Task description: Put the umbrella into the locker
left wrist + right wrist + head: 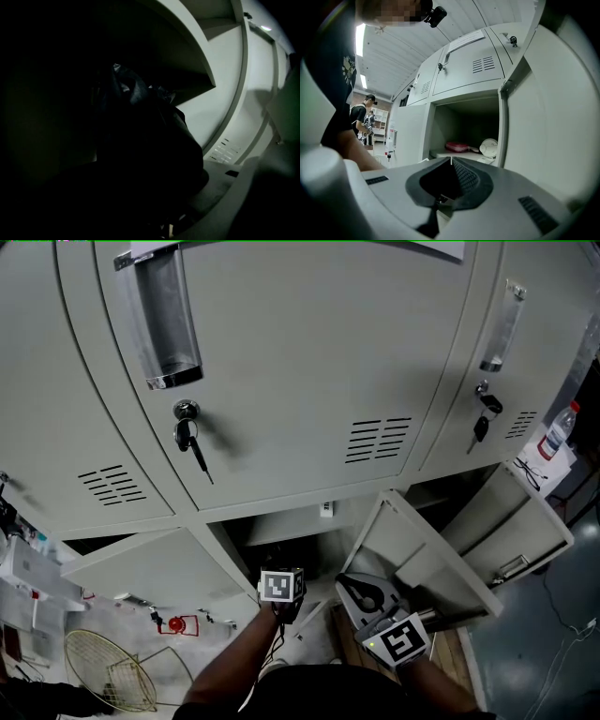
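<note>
In the left gripper view a black folded umbrella (pixel 133 93) runs from between the jaws forward into a dark locker compartment (pixel 47 117). My left gripper (pixel 152 197) is shut on it; only its grey right jaw shows. In the head view the left gripper's marker cube (pixel 281 585) sits at the mouth of the open lower locker (pixel 291 526), and its fingertips are hidden inside. My right gripper (pixel 349 581) hangs beside it to the right, next to the open door (pixel 422 554). Its jaws (pixel 451 160) meet at the tips with nothing between them.
Keys hang in the locks of the upper doors (pixel 187 435) (pixel 483 418). A second door (pixel 511 521) stands open at the right, with a bottle (pixel 559 431) beyond. A wire basket (pixel 108 669) lies on the floor at the left. Another open compartment holds a pink thing (pixel 457 146) and a white round thing (pixel 490 146).
</note>
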{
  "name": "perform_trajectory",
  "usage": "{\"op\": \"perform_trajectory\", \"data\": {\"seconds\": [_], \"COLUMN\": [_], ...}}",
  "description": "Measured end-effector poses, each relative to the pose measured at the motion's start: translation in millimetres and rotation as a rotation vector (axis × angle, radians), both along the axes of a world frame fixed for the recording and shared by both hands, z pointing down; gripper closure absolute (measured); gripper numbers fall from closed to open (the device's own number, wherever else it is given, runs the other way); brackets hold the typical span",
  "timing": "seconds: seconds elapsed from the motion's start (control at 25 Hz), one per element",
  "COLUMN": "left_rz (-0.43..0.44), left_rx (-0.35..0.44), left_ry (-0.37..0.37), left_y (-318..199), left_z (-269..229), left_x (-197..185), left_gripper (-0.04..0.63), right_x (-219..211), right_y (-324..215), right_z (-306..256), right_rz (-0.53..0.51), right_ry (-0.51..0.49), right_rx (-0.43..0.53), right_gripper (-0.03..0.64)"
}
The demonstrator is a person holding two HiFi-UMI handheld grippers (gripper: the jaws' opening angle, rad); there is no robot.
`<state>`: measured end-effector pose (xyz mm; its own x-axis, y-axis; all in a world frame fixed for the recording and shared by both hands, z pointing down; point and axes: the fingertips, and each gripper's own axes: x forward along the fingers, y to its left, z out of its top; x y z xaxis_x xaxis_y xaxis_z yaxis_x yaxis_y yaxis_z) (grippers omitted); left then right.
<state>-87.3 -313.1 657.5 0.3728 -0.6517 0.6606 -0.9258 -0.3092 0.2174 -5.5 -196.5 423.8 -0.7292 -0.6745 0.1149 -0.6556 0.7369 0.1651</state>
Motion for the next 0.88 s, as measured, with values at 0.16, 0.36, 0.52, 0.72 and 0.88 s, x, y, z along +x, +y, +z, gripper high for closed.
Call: {"op": "perform_trajectory", "data": {"seconds": [0.16, 0.36, 0.52, 0.72, 0.88], "left_rz": [0.005, -0.021, -0.026, -0.028, 0.024], "left_rx": [-0.007, 0.003, 0.028, 0.0, 0.061], "left_ry": [0.047, -0.002, 0.002, 0.009, -0.08], "left_y": [-11, -20, -25, -24, -25], "left_z": [-7, -2, -5, -1, -3], "left_x": [7, 0, 1, 5, 9], "left_gripper": [0.331, 0.314, 0.291, 0.257, 0.23], "right_x": [0, 1, 1, 0, 3], "right_y": [-4, -6, -4, 1, 6], "right_z": [2, 5, 7, 8, 9], "right_rz": [-0.004, -0.008, -0.013, -0.025, -0.021], "right_ry": [-0.006, -0.001, -0.008, -0.012, -0.021], "right_rx": [-0.013, -0.027, -0.041, -0.051, -0.059], "right_gripper": [0.586, 0.586, 0.586, 0.586, 0.586]}}
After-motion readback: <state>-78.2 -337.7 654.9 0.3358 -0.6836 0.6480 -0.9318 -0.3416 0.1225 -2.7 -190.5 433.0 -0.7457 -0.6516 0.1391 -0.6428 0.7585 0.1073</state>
